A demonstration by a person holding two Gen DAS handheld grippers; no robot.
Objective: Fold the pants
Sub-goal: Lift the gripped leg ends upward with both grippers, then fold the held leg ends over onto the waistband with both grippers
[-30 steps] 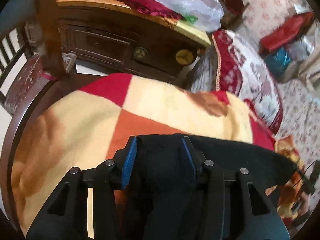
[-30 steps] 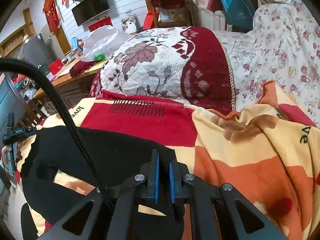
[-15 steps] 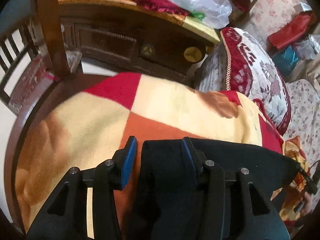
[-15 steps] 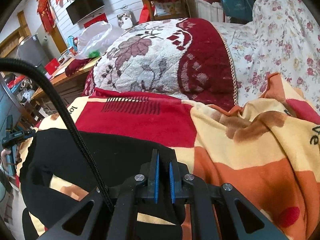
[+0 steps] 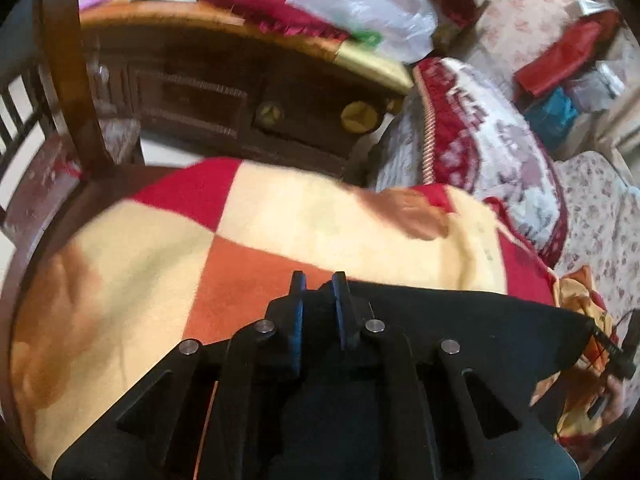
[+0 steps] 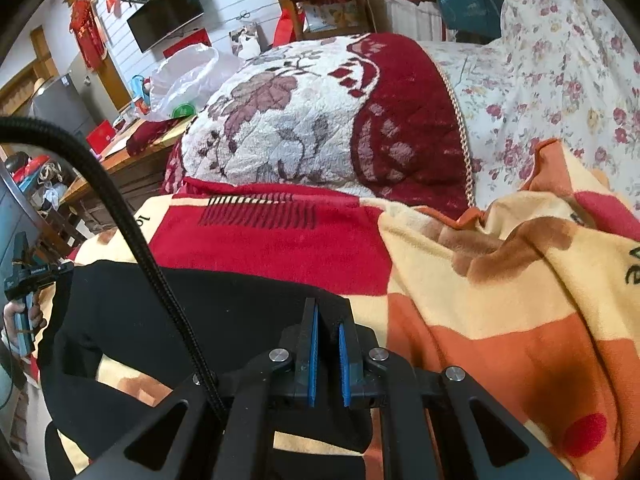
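Two grippers point steeply down at a pair of black pants (image 5: 460, 320) spread over a fleece blanket (image 5: 168, 248) of cream, orange and red blocks. On the left, the left gripper (image 5: 319, 284) has just drawn its jaws together, and the blue-padded fingers (image 5: 298, 320) now pinch a raised fold at the near edge of the soft, matte black cloth. From there the pants run rightward as a flat dark band toward the far hand. The right gripper (image 6: 328, 312) is likewise clamped, its narrow blue pads (image 6: 313, 356) nipping the fabric edge, with only a sliver showing between them. A braided black cable (image 6: 152, 264) arcs down beside it on the left. In the right wrist view a hand (image 6: 22, 320) at the far left edge grips the other tool's handle. Behind the blanket lies a plush quilt (image 6: 320, 120), white with leaf patterns and a dark red border edged in cord. A dark carved wooden desk (image 5: 224, 92) stands beyond, carrying a crumpled clear plastic bag (image 5: 372, 4).
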